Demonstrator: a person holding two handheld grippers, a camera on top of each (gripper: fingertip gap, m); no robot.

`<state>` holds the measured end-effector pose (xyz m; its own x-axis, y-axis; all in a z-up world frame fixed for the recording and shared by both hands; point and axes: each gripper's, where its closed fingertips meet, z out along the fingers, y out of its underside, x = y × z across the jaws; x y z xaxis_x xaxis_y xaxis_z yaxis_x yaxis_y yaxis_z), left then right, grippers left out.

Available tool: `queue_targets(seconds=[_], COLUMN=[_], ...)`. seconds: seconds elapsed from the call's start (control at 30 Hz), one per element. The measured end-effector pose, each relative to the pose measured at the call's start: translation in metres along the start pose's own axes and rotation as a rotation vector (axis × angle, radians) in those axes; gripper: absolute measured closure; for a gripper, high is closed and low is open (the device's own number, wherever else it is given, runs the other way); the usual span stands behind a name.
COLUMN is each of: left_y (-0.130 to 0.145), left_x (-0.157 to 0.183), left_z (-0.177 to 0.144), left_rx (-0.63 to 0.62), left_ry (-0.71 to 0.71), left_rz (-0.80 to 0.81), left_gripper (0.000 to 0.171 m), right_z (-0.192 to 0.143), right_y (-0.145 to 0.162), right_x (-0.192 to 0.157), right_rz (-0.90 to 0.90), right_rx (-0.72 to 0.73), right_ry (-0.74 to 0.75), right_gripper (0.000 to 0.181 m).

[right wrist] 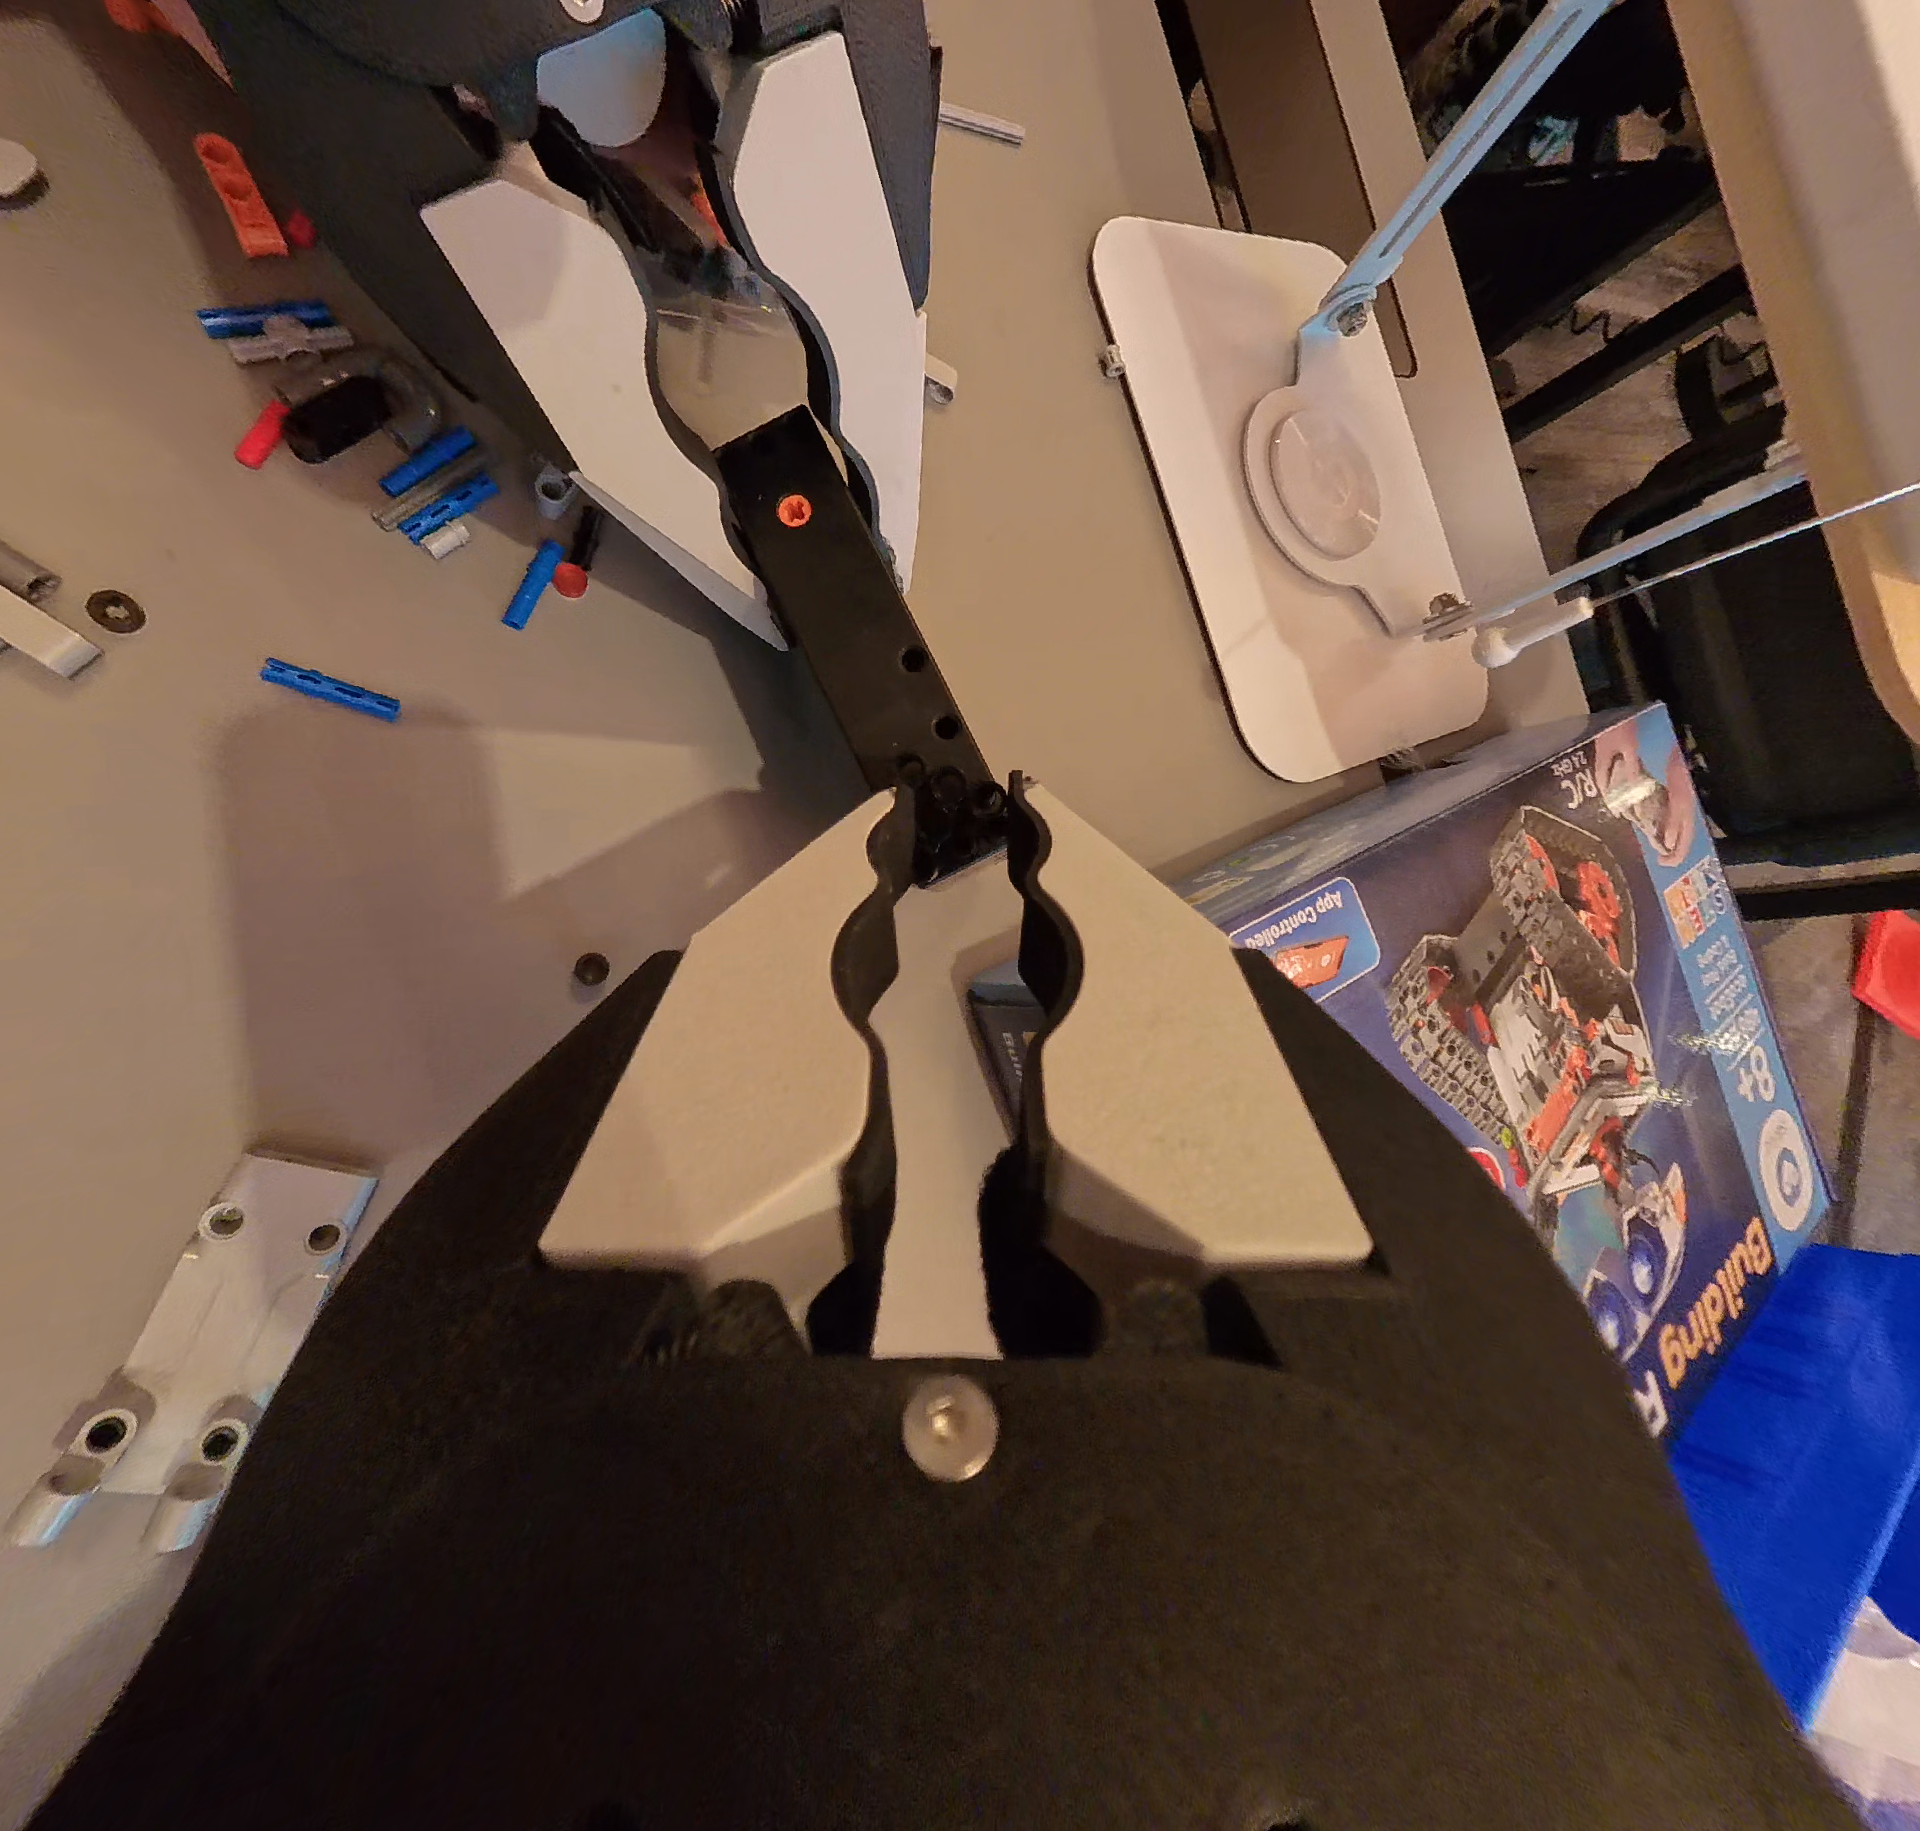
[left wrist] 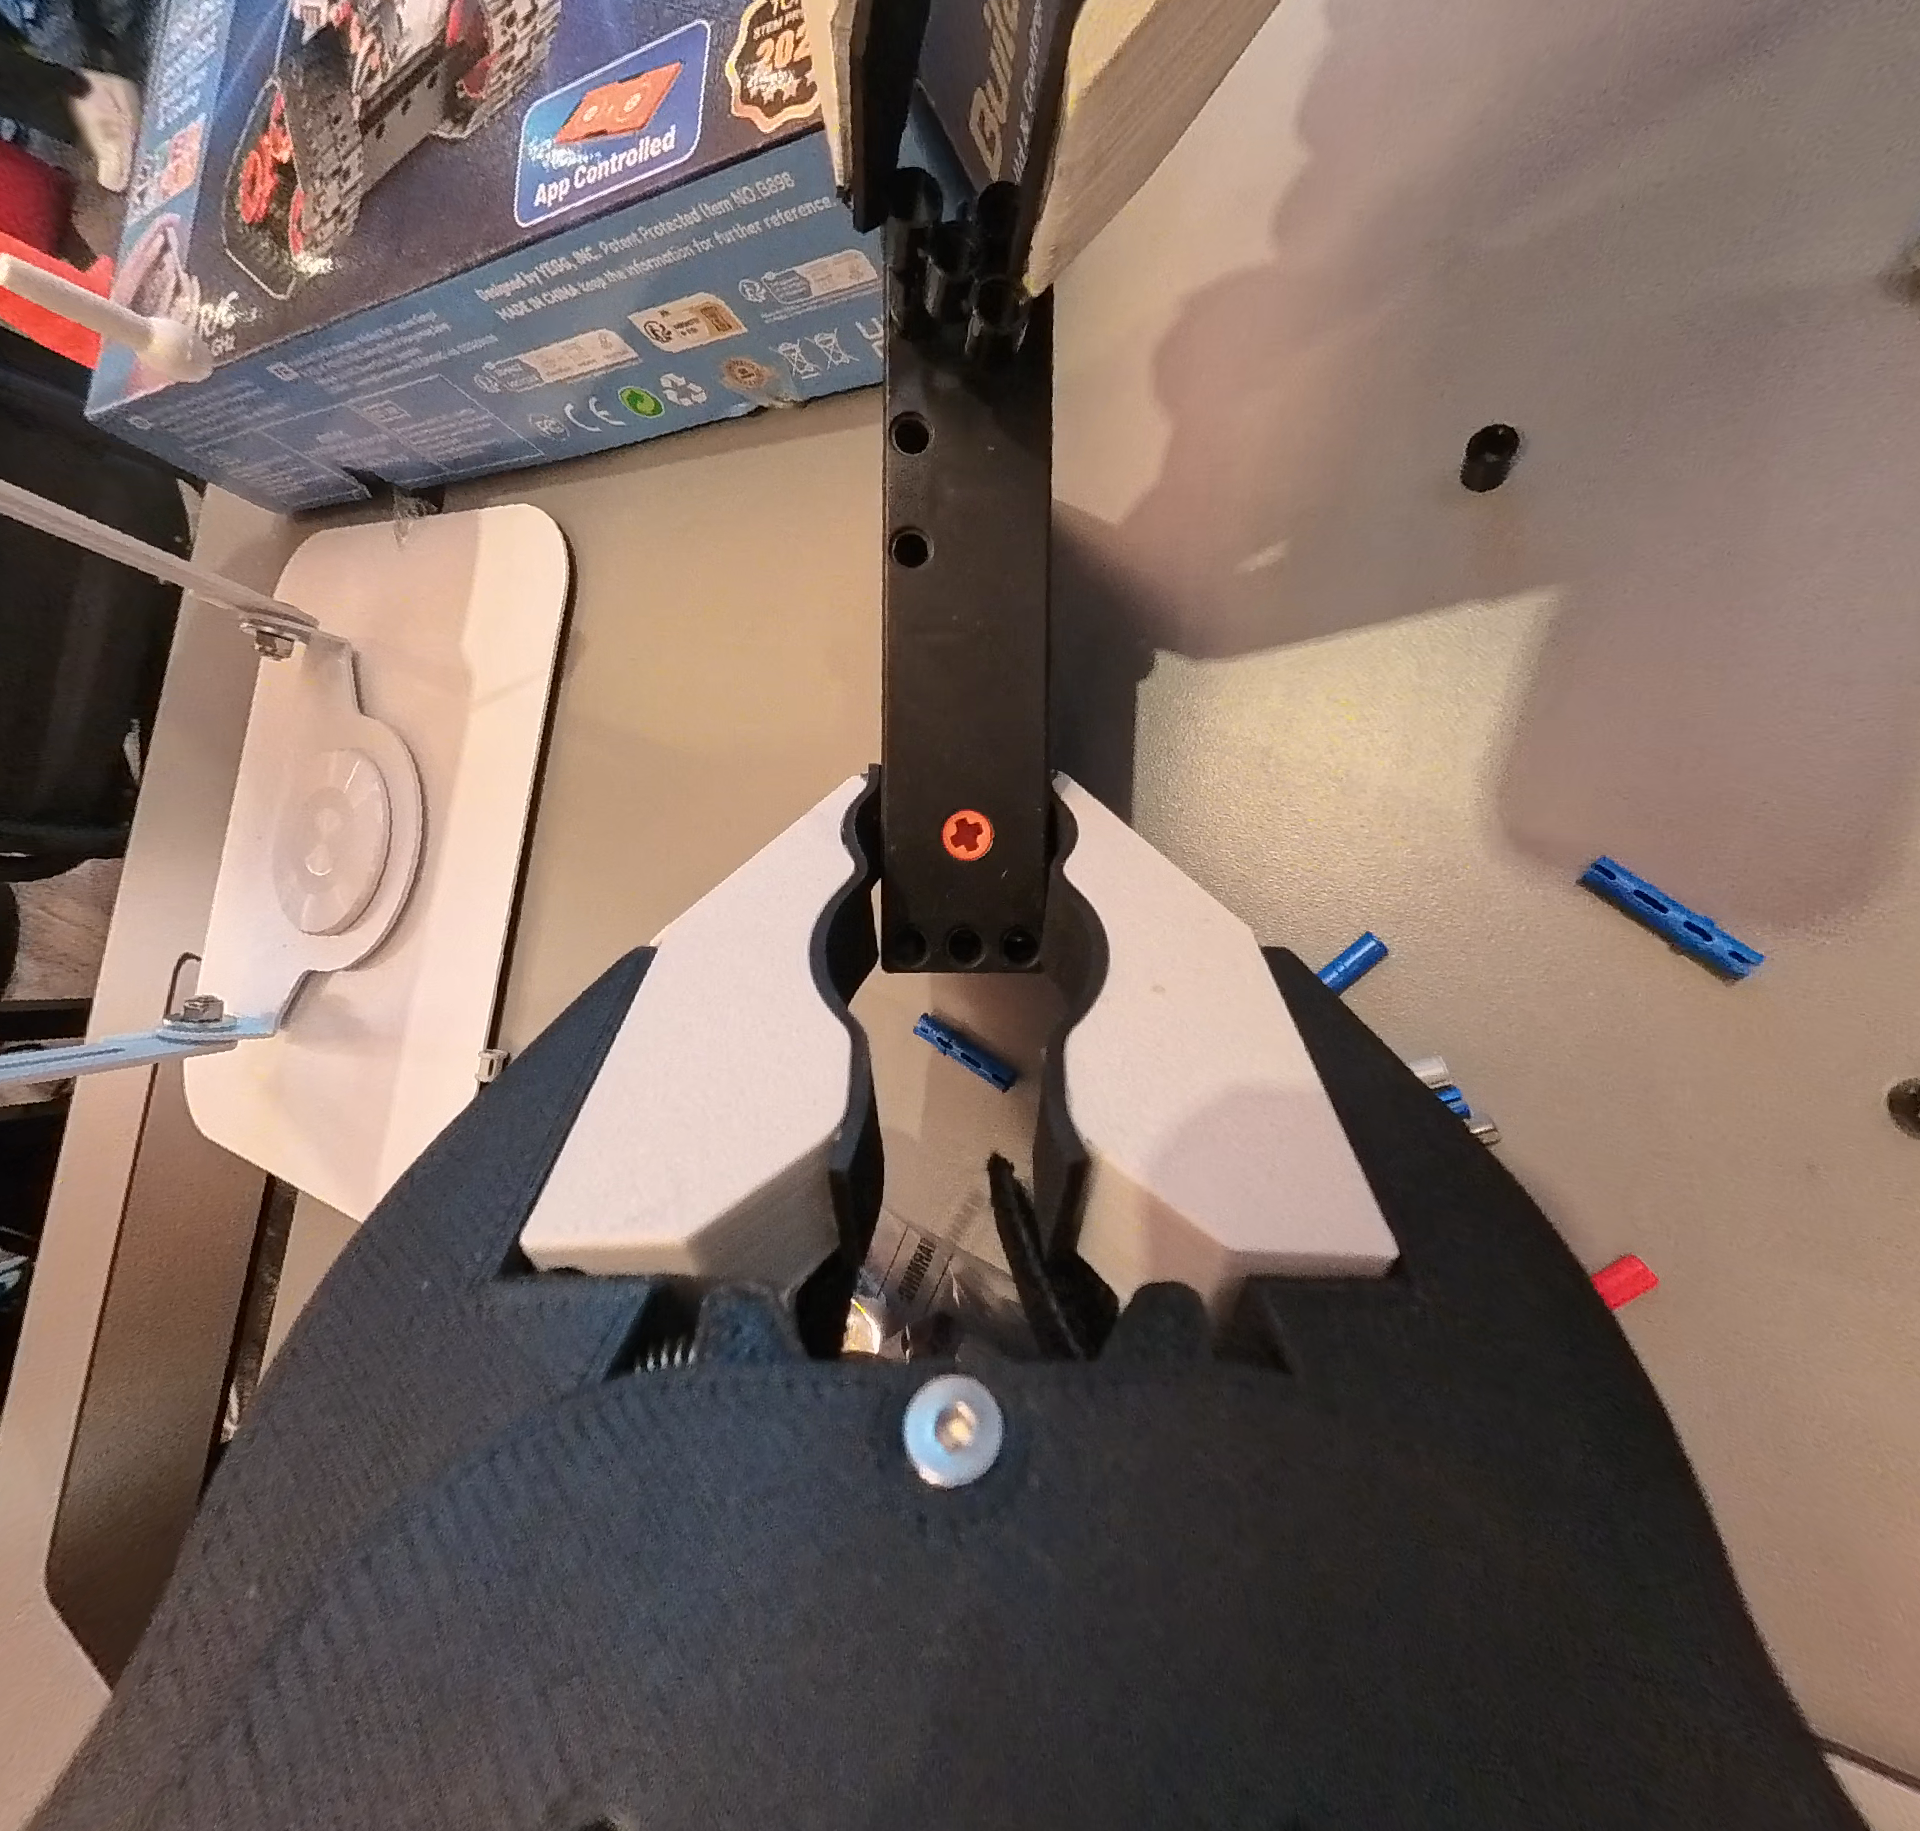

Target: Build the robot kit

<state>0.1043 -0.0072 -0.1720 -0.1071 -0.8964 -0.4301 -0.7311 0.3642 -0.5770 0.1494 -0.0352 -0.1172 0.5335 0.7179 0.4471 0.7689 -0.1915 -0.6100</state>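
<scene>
On the grey table (right wrist: 364, 898), largest item is a blue toy box (right wrist: 1558, 1002) at the far edge, beside a white plate (right wrist: 1195, 493) carrying a metal bracket (right wrist: 1340, 493).

Held above the table between both tools: a long black block (left wrist: 966, 659) with side holes and an orange cross-shaped socket (left wrist: 967, 835).

Left gripper (left wrist: 961, 877): fingers narrow, clamped on the socket end of the block.

Right gripper (right wrist: 961, 825): fingers narrow, pinching a cluster of small black pins (right wrist: 951, 820) at the block's opposite end. Whether the pins are fully seated cannot be told.

Small parts loose on the table: blue beam (right wrist: 328, 689), blue pins (right wrist: 442, 488), red pin (right wrist: 260, 431), orange piece (right wrist: 241, 194), a black oval part (right wrist: 338, 418), and a white bracket (right wrist: 197, 1334) near the corner.
</scene>
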Motion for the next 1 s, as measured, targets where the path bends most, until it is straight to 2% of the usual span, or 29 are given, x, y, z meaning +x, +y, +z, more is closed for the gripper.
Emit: queue_targets(seconds=[0.63,1.0], left_y=[-0.0007,-0.0008], left_x=[0.0007,0.0007], left_z=[0.0004,0.0005], left_rx=[0.002,0.003], left_ry=[-0.004,-0.003], left_rz=[0.011,0.009], left_gripper=[0.146,0.146], right_z=[-0.0031,-0.0037], right_y=[-0.0009,0.0042], right_x=[-0.0007,-0.0001], right_rz=[0.014,0.1], right_rx=[0.032,-0.004], right_ry=[-0.051,-0.067], right_gripper=[0.165,0.165])
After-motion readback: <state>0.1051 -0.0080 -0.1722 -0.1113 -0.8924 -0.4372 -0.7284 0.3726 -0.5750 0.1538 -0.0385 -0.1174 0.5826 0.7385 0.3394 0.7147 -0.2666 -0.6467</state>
